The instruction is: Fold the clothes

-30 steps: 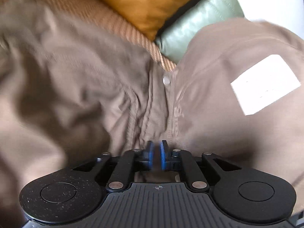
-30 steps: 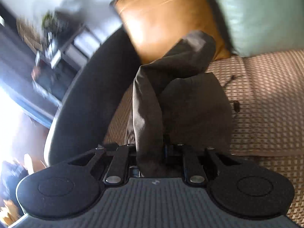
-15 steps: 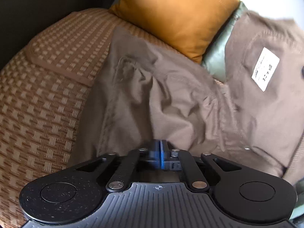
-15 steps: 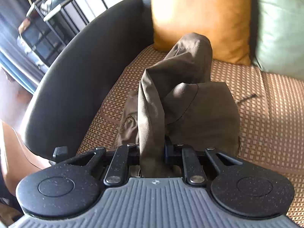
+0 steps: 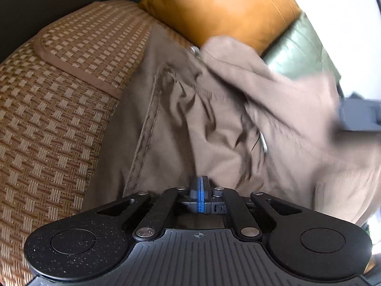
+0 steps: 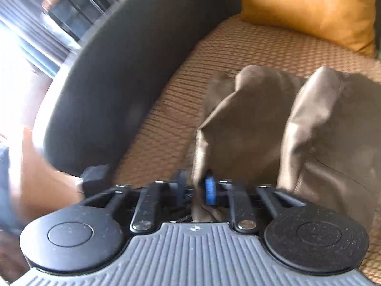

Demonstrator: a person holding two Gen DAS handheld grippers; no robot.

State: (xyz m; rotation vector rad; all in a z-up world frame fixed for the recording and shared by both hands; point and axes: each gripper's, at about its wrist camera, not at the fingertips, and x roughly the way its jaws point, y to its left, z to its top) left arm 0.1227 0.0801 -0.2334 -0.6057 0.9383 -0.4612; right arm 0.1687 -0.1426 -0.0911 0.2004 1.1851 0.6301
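Note:
A brown garment (image 5: 214, 109) with seams and a metal button lies crumpled on a woven sofa mat (image 5: 59, 100). My left gripper (image 5: 200, 186) is shut, its blue pads pressed together at the garment's near edge; whether cloth is pinched between them is hidden. In the right wrist view the same garment (image 6: 273, 128) stands in dark folds. My right gripper (image 6: 196, 188) is shut on a fold of it, with cloth running between the pads. The right gripper's body shows blurred at the right edge of the left wrist view (image 5: 357, 114).
An orange cushion (image 5: 226, 7) and a green cushion (image 5: 300, 50) lean at the back of the seat. A dark curved sofa arm (image 6: 123, 71) rises on the left. A person's hand (image 6: 31, 174) shows at the left edge.
The raised part of the garment has come down lower and folded over toward the left. The white label no longer shows. My right gripper has dropped closer to the mat, still holding cloth.

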